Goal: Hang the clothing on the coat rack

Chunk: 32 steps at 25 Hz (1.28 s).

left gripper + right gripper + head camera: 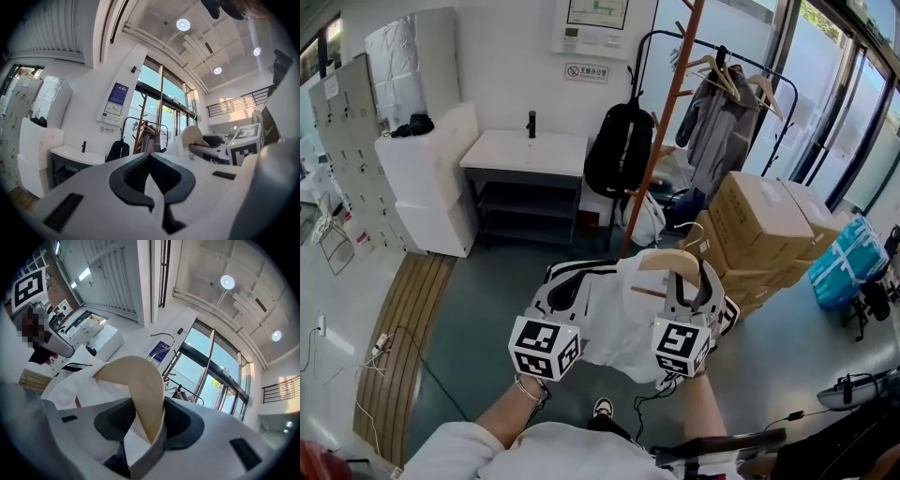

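Note:
A white garment with black trim [614, 314] hangs on a pale wooden hanger [670, 260] in front of me. My right gripper [694, 298] is shut on the hanger's arm [140, 390] together with a fold of the white cloth [79, 385]. At the garment's left shoulder my left gripper [555, 305] is shut on the fabric, a white sliver showing between its dark pads [151, 187]. The coat rack, an orange-brown wooden pole with pegs [661, 131], stands beyond the garment, and a black backpack [619, 150] hangs on it. The pole [139, 124] also shows in the left gripper view.
Behind the pole is a black metal rail [741, 70] with hangers and a grey jacket [722, 127]. Stacked cardboard boxes [769, 225] and blue wrapped packs [848, 258] stand to the right. At the left back is a white sink table [525, 150], with a wooden floor grid [408, 319] nearer.

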### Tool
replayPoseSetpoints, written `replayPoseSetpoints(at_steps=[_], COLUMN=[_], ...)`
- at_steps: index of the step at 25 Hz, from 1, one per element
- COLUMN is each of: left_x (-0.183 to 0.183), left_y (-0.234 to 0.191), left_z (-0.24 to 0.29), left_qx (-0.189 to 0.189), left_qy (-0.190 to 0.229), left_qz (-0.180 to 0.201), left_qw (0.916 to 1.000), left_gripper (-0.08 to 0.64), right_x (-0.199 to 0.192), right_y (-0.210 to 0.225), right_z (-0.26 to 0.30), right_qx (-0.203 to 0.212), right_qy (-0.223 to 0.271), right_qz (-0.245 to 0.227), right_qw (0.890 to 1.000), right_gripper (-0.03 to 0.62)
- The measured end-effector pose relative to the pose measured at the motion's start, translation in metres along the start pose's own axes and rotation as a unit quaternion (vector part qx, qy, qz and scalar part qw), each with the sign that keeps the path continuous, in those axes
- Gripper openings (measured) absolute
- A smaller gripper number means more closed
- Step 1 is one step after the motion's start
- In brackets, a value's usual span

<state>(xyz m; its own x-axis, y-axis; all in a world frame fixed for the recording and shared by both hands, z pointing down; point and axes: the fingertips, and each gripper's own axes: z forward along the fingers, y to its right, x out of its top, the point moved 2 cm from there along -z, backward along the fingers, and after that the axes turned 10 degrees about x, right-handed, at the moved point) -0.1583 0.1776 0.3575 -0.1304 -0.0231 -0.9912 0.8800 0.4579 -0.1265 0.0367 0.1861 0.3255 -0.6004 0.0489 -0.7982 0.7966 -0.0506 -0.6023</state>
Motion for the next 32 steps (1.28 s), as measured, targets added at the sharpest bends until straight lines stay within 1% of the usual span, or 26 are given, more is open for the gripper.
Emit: replayPoseSetpoints(at_steps=[4, 11, 20, 26, 32], left_x=[0.001, 0.003, -0.002, -0.011, -0.02], left_y=[0.016, 0.026, 0.046, 0.052, 0.042], left_z=[0.032, 0.085, 0.142, 0.167, 0.181], left_qx=[0.001, 0.023, 0.039, 0.053, 0.064], left_qy=[0.003, 0.009, 0.009, 0.003, -0.01], left_qz=[0.006, 0.01, 0.015, 0.022, 0.028], left_qw=[1.0, 0.9996, 0.9991, 0.9984, 0.9975], left_gripper=[0.008, 0.008, 0.008, 0.008, 0.008], right_x=[-0.016, -0.032, -0.064, -0.086, -0.106], right_y=[0.021, 0.056, 0.091, 0.101, 0.097], right_z=[0.026, 0.069, 0.116, 0.143, 0.162], right_qx=[0.012, 0.021, 0.037, 0.05, 0.055], right_qy=[0.007, 0.027, 0.038, 0.042, 0.032], right_qz=[0.002, -0.008, 0.002, 0.007, 0.021], right_qw=[1.0, 0.999, 0.999, 0.998, 0.998], right_gripper=[0.192, 0.192, 0.192, 0.193, 0.193])
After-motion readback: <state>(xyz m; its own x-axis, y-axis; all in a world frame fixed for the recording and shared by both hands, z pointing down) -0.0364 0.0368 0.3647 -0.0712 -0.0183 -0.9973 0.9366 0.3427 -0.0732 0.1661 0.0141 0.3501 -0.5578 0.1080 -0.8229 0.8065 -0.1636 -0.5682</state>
